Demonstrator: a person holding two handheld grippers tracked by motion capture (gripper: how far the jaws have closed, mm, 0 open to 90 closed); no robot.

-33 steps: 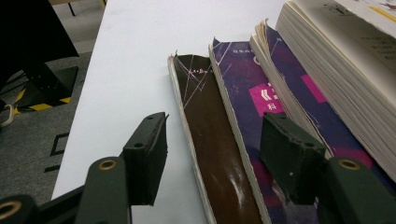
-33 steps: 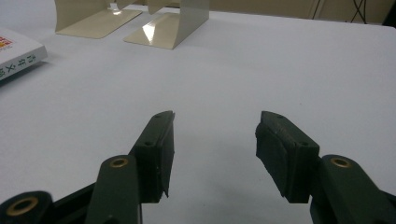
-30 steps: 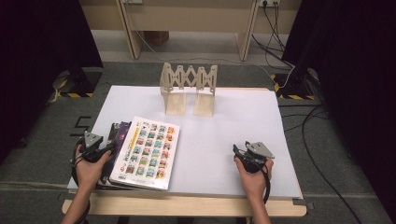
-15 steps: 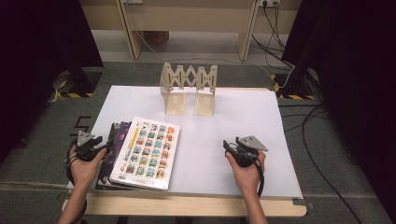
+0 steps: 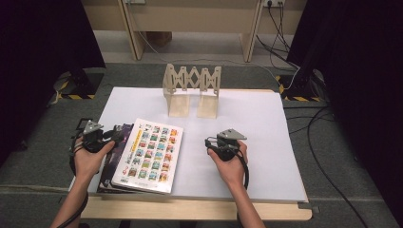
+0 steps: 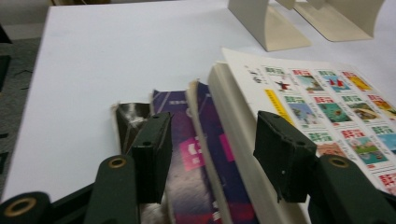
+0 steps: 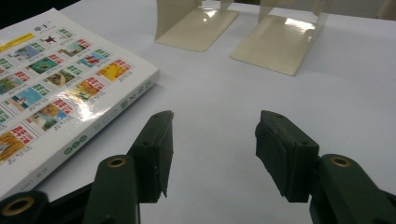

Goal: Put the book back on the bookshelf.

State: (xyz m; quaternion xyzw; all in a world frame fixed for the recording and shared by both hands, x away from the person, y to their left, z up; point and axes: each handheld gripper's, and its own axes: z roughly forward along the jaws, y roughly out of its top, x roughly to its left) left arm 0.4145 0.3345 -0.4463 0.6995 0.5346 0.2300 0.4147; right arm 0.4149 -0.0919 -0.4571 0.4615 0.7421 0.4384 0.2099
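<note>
reaching for the stacked books at the worktop's left edge
left tongs (image 6: 210, 158) gape around the white picture-grid-cover book (image 5: 149, 154) and purple books (image 6: 205, 154), unclamped; right tongs (image 7: 212, 156) apart, empty. next: close squarely on one spine.

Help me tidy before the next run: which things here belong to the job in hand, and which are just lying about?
In the job:
- left gripper, fingers open around the book edges
- stack of books, white picture-grid cover on top
- right gripper, open over bare table
- likely the beige expanding book stand

Lying about:
- cables on the floor
- striped floor stands
</note>
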